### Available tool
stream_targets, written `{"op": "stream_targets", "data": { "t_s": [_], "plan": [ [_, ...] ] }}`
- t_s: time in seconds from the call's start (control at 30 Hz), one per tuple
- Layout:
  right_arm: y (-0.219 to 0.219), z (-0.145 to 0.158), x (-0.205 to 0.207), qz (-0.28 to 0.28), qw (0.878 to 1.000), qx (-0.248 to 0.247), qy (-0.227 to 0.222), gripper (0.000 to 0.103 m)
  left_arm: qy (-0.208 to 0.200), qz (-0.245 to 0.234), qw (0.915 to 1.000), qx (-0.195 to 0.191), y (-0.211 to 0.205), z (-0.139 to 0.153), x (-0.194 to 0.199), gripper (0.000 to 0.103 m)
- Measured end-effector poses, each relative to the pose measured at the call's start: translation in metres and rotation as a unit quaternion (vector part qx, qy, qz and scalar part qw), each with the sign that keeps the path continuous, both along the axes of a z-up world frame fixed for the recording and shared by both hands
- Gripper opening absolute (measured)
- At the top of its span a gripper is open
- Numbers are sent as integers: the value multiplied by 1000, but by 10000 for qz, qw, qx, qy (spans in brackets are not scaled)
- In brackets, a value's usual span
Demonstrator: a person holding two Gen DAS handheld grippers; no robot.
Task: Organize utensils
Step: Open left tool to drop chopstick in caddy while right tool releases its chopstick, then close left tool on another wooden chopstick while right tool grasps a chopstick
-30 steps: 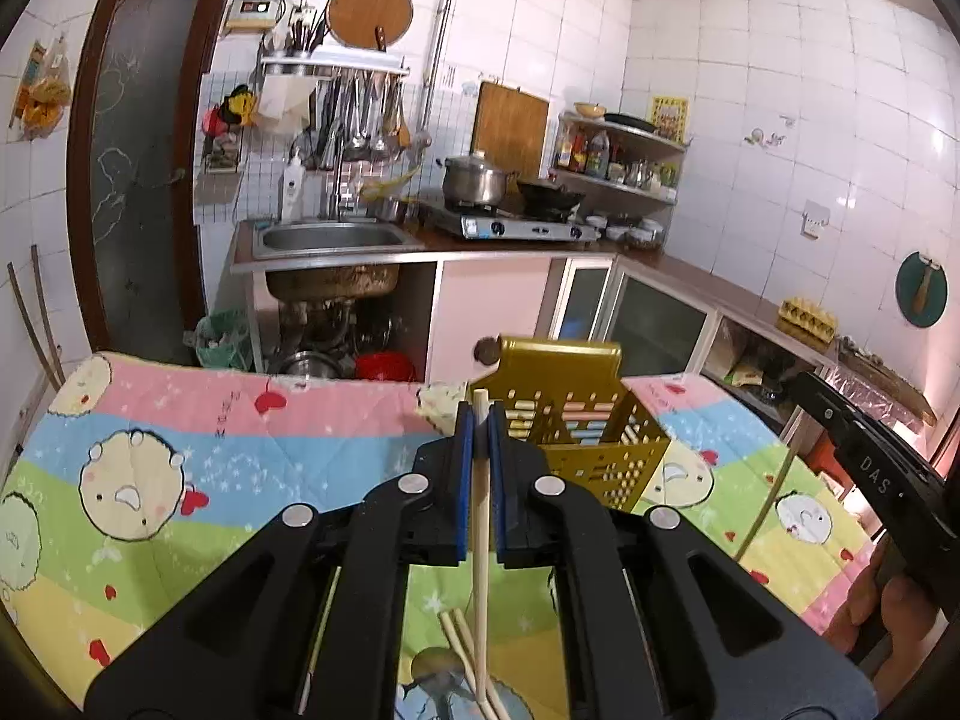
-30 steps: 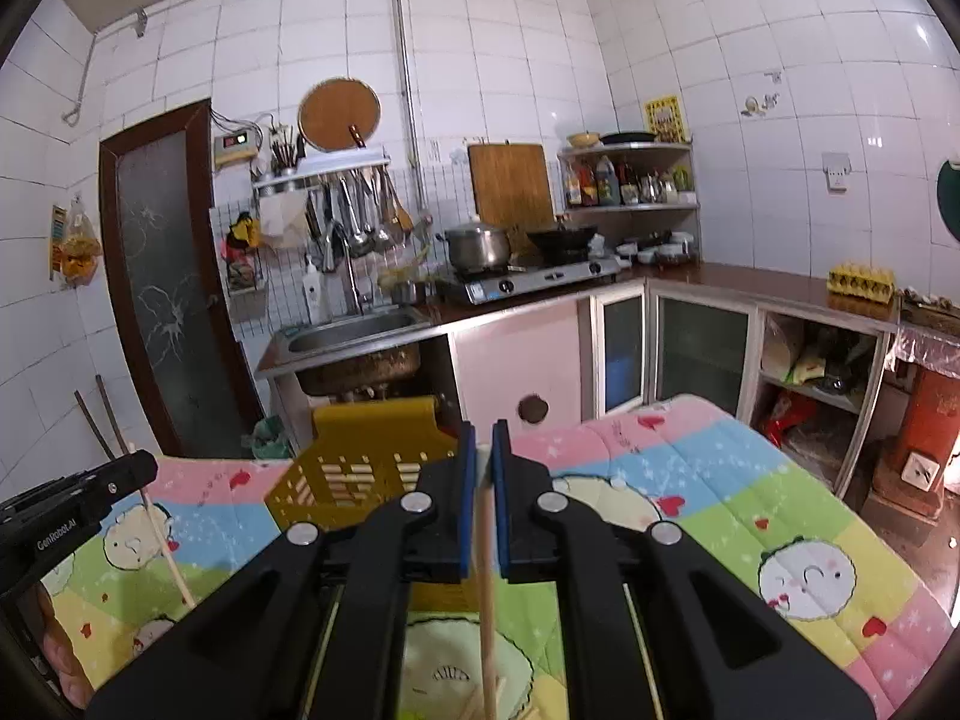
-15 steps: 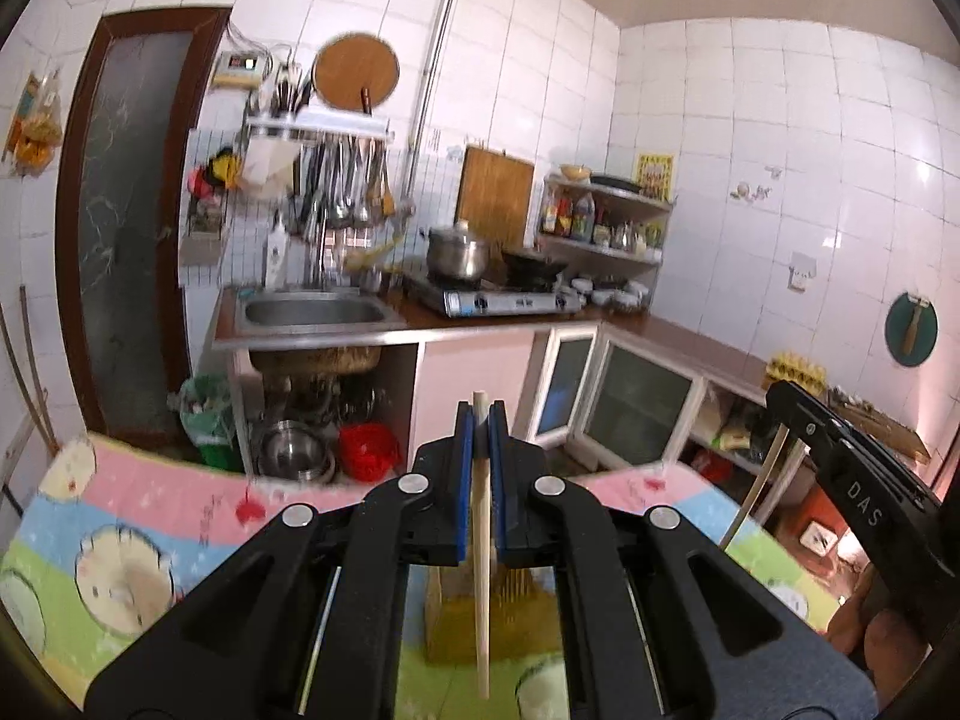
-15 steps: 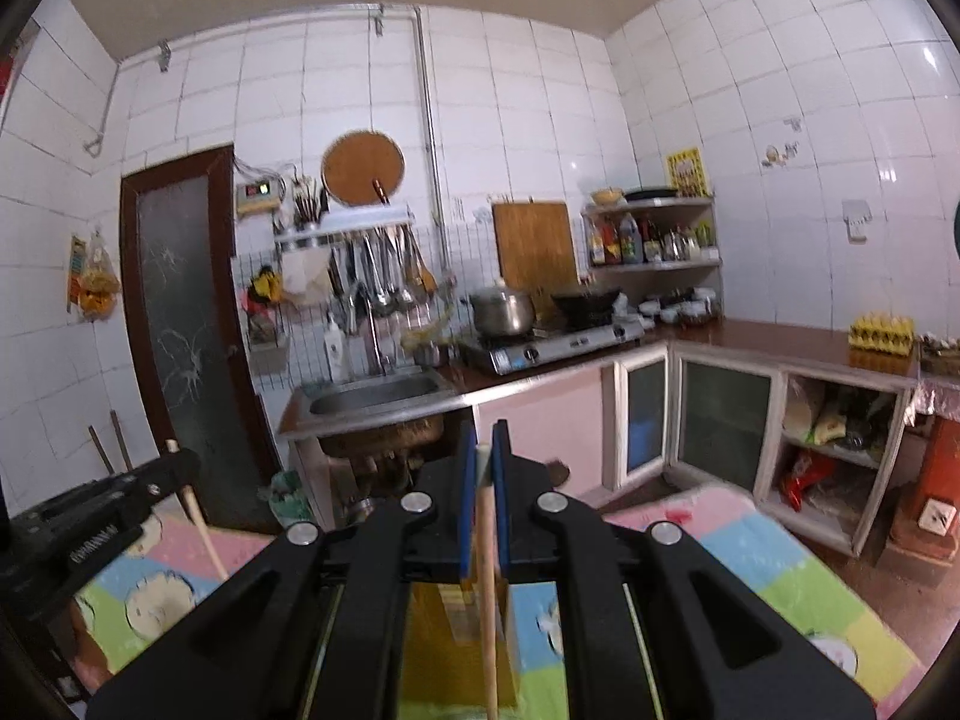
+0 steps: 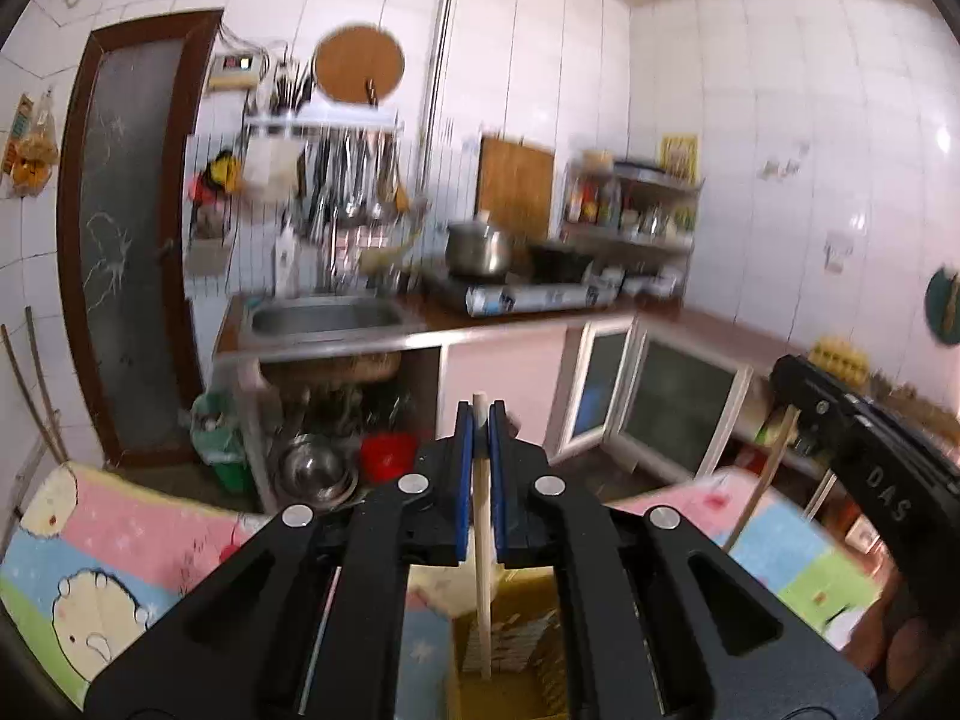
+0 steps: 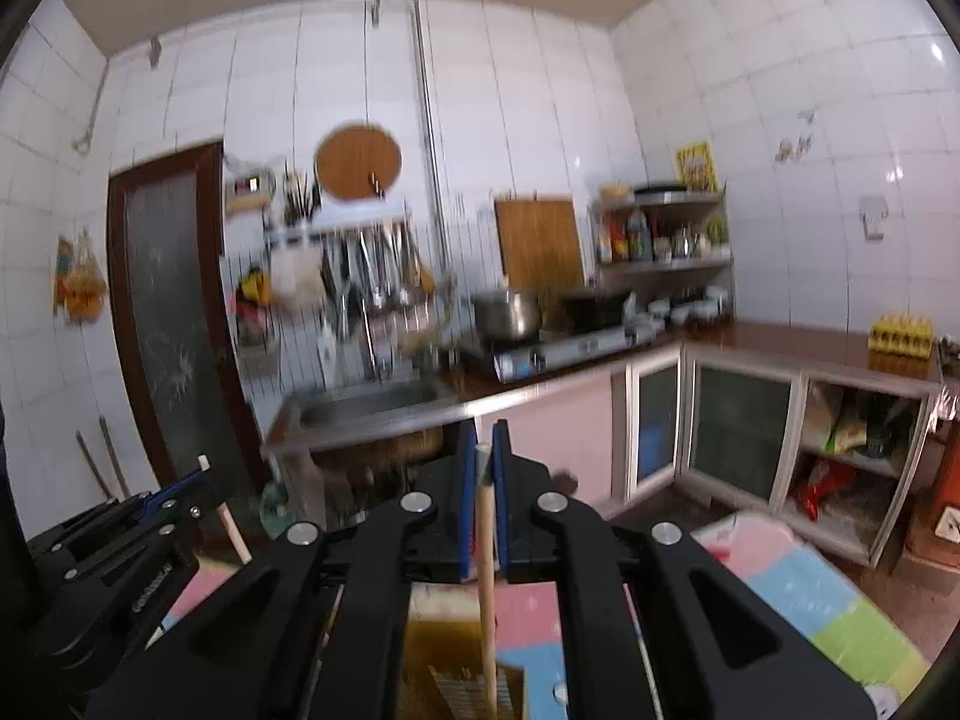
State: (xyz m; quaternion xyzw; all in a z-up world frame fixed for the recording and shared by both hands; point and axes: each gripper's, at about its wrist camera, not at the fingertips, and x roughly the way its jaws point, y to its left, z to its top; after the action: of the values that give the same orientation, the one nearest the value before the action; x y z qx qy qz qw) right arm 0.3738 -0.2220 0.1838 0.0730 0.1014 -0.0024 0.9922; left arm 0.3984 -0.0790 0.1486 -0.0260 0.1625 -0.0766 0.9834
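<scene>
My left gripper [image 5: 478, 420] is shut on a pale wooden chopstick [image 5: 482, 546] that hangs down into the yellow slotted utensil basket [image 5: 510, 636] below it. My right gripper [image 6: 485, 438] is shut on another wooden chopstick [image 6: 487, 588], whose lower end reaches the same yellow basket [image 6: 462, 678]. The right gripper also shows at the right of the left wrist view [image 5: 798, 420] with its chopstick [image 5: 762, 486]. The left gripper shows at the lower left of the right wrist view [image 6: 201, 474].
A pastel cartoon-print cloth [image 5: 108, 546] covers the work surface under the basket. Behind stand a steel sink [image 5: 324, 318], a stove with a pot [image 5: 480, 249], a rack of hanging utensils [image 5: 348, 180], cabinets [image 6: 738, 426] and a dark door [image 5: 126, 228].
Both grippers have risen and tilted up, each still holding its chopstick. The basket has dropped from ahead of the fingers to the bottom edge of both views.
</scene>
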Motion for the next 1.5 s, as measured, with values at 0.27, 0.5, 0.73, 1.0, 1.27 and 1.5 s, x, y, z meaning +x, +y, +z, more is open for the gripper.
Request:
{"op": "stream_targets", "data": {
  "t_s": [0.27,0.5,0.73,1.0,1.27,1.5],
  "plan": [
    [-13,-18,-4,-60,9983,34,574,15,282,161,9993,157,15,-10,-11,56],
    [-26,-2,-55,-314,9971,-91,680,59,-275,570,9976,283,35,28,-69,98],
    [-29,-36,-90,-427,9899,-248,1330,59,71,679,9970,358,54,17,-100,98],
    [-29,-113,-105,-569,9761,-257,2084,59,900,594,9936,335,66,-51,-103,98],
    [-21,-177,-107,-506,9605,-191,2730,58,1867,620,9800,288,64,-128,-95,97],
    [-10,-194,-102,-477,9504,-250,3064,46,2400,510,9686,395,58,-168,-91,88]
  ]
}}
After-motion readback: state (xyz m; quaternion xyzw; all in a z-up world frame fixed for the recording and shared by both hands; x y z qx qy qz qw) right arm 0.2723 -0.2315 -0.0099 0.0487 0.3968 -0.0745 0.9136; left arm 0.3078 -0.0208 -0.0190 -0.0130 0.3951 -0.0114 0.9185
